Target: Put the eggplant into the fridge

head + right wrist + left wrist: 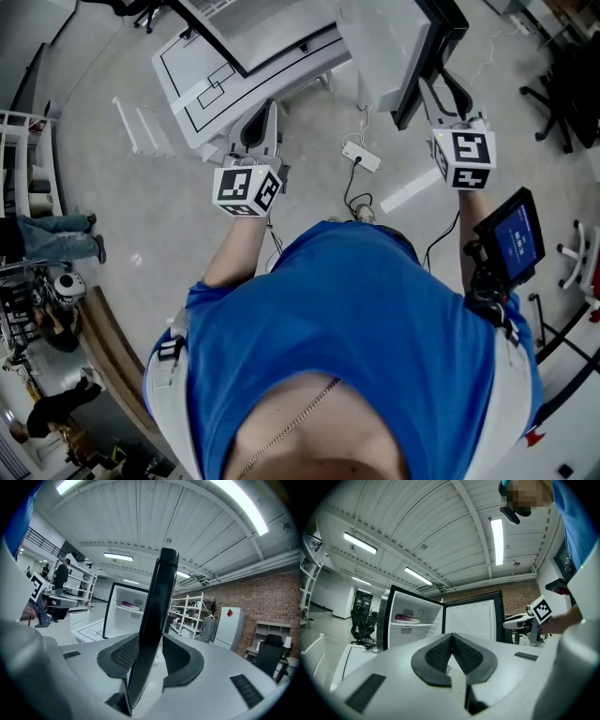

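Observation:
The purple eggplant (407, 618) lies on a white plate on the upper shelf of the open fridge (417, 620); it is also small in the right gripper view, eggplant (129, 604). My left gripper (451, 634) is shut with nothing in it and points level at the fridge from a distance. The black edge of the fridge door (157, 616) stands upright between the jaws of my right gripper (151, 637), with a gap showing at the right pad. In the head view the left gripper (267, 117) and right gripper (441, 94) reach forward, the right one at the door (427, 52).
A low white platform with black lines (211, 80) stands before the fridge. A power strip (361, 157) and cables lie on the floor. Office chairs (562, 94) stand at the right, people (56, 234) at the left, shelving (192, 616) beyond the door.

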